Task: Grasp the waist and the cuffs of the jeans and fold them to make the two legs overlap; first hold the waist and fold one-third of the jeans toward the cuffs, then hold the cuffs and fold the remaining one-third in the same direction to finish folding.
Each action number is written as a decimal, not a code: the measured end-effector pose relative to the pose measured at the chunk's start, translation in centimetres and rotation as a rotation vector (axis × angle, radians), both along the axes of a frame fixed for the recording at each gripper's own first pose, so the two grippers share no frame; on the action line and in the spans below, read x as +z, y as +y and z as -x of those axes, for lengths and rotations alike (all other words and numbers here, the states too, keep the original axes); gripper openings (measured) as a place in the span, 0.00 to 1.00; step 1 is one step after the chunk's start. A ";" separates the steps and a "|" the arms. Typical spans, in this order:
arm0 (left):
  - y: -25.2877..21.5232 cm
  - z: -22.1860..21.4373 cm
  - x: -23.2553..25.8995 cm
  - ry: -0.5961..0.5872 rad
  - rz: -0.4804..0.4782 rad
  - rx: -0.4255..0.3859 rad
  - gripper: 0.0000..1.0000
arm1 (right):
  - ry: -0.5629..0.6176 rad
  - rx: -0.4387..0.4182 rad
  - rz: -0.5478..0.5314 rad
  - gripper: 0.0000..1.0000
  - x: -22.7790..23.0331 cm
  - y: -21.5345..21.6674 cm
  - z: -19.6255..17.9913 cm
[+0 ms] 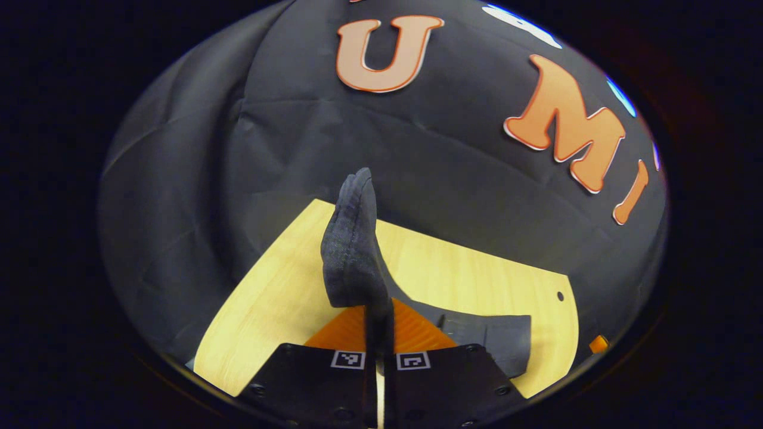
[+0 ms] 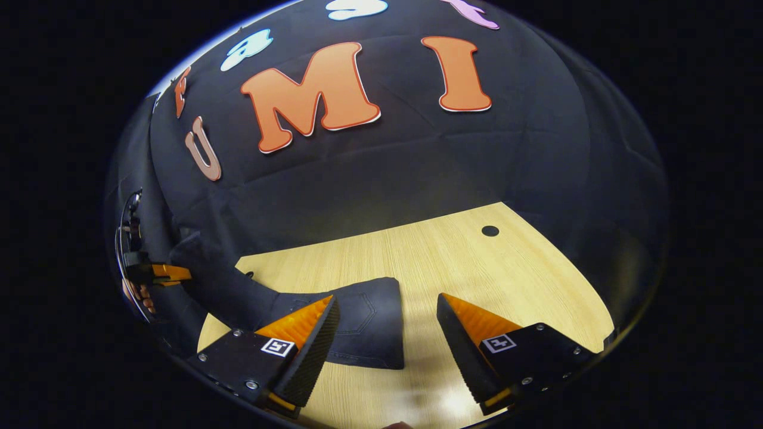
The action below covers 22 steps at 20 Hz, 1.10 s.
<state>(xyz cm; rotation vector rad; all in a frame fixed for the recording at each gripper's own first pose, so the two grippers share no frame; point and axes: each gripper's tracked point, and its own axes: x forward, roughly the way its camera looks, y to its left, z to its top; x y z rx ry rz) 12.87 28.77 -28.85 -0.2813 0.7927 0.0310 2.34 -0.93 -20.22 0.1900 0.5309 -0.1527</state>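
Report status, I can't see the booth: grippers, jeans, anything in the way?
Left hand-held gripper shut on jeans, end lifted. Right hand-held gripper open over table. Nothing in the way.

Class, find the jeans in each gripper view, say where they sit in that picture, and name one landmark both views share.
Left gripper view: jeans rise at centre, pinched by the left gripper.
Right gripper view: jeans lie lower left, by the open right gripper.
Shared landmark: the hole in the wooden table.

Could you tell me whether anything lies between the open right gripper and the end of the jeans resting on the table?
Nothing visible does. The right gripper is open over the bare wooden table, with the jeans end lying just beside its left finger.
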 end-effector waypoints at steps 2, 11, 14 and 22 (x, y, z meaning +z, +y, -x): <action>-2.5 -0.1 1.1 -0.018 0.000 -0.040 0.05 | -0.006 0.010 0.001 0.99 0.1 -0.5 -0.3; -16.8 1.1 2.4 -0.012 0.032 -0.206 0.05 | -0.017 0.024 -0.006 0.98 0.3 -3.8 -0.3; -21.2 2.1 1.6 0.020 0.040 -0.259 0.05 | -0.019 0.023 -0.011 0.99 0.4 -4.9 -0.3; -29.7 4.5 -1.1 0.091 0.014 -0.364 0.05 | -0.024 0.036 -0.010 0.98 0.5 -7.2 0.6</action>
